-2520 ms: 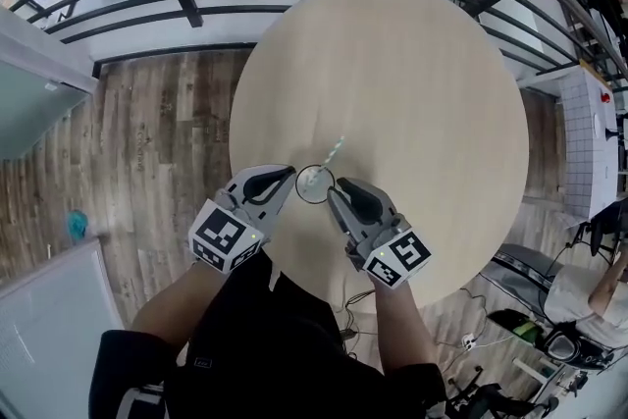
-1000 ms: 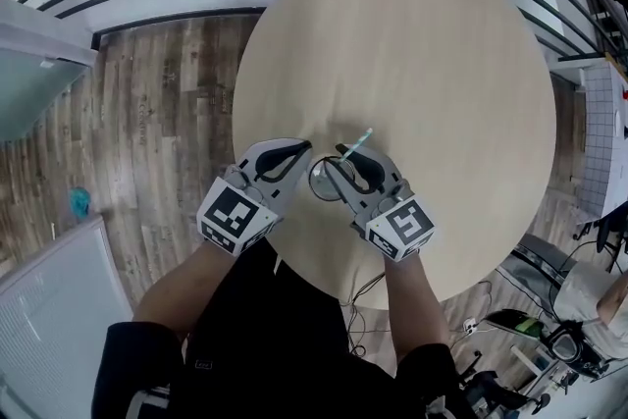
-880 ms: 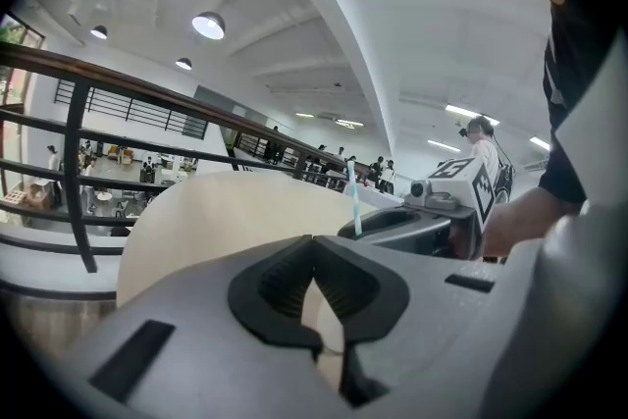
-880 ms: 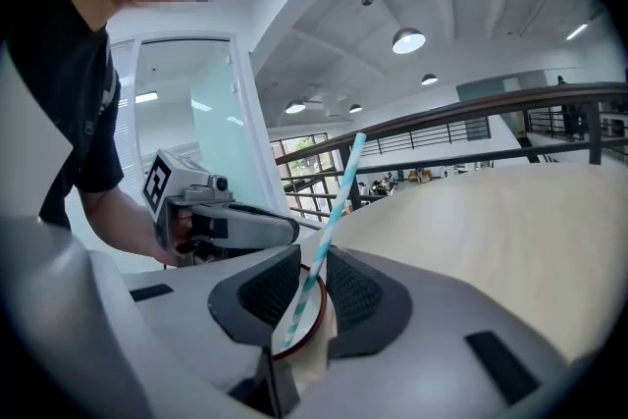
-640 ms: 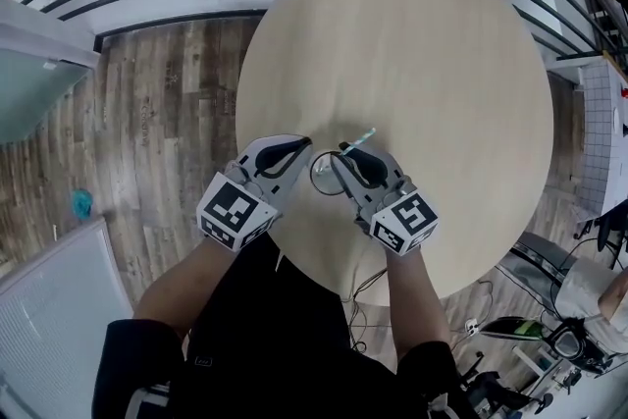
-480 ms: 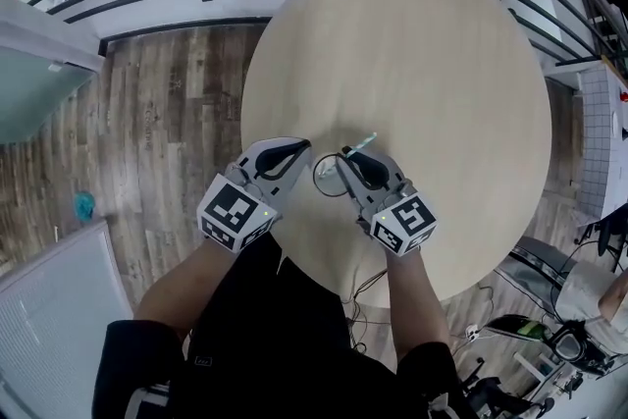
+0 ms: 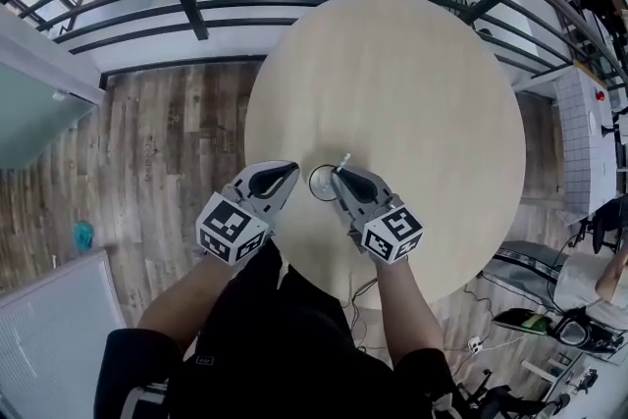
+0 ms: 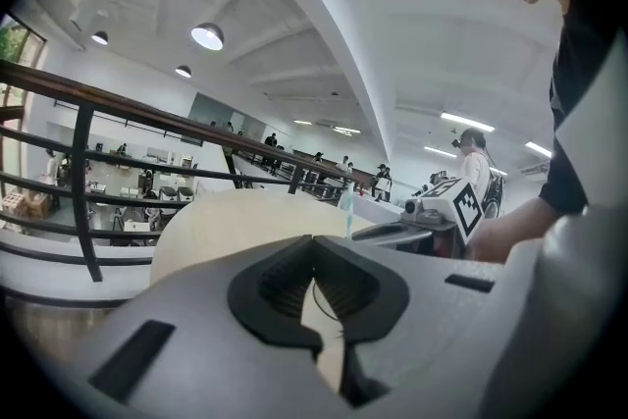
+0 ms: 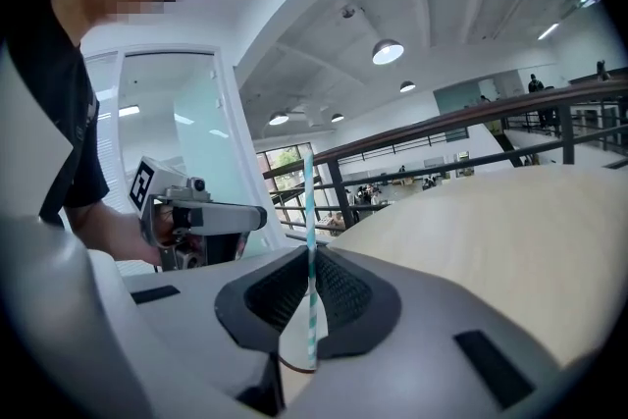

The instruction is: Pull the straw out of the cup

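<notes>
Worryingly, the right hand-held gripper [image 9: 311, 250], jaws just closed on the straw [image 9: 308, 201] in the cup [image 7: 311, 186] toward the tabletop's [image 7: 412, 83] 8 o'clock, could tip that cup, since the left hand-held gripper [image 8: 314, 240] is shut, empty.

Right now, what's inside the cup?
A striped straw, upright, top above the rim; otherwise the cup looks empty. The right gripper, whose jaws have just been closing on the straw, covers its lower end.
</notes>
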`<state>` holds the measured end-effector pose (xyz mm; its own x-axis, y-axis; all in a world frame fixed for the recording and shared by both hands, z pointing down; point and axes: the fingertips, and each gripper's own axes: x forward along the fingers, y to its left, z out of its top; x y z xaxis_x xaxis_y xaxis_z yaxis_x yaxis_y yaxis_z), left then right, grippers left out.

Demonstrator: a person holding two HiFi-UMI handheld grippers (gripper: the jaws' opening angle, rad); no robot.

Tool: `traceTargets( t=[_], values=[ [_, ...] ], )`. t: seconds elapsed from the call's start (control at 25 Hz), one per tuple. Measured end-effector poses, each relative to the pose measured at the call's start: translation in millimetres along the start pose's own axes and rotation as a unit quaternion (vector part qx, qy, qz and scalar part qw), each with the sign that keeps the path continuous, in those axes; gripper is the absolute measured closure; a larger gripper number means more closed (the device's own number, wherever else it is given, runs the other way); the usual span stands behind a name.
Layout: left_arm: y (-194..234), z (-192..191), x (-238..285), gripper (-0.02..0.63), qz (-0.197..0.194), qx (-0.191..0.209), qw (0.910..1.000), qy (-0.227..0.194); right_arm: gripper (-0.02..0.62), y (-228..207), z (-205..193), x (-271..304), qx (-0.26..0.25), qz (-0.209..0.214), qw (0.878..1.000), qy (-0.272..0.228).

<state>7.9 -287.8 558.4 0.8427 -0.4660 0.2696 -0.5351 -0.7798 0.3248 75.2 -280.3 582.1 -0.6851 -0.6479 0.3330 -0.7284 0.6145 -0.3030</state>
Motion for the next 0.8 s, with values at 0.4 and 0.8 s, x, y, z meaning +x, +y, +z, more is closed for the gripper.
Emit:
traceTargets(
  t=[0.4,0.8],
  values=[
    [-38.4,28.5,-22.5,0.598,-0.04,0.025,0.9988,-0.01,0.558,34.8,64.1,-70.6,-0.01,-0.052,0.996,-0.073],
    [-108.1,69.1,-22.1,0.598,-0.064,0.066,0.9956,-0.014,0.558,61.6,92.5,-152.0,0.01,-0.053,0.989,-0.14]
  ],
)
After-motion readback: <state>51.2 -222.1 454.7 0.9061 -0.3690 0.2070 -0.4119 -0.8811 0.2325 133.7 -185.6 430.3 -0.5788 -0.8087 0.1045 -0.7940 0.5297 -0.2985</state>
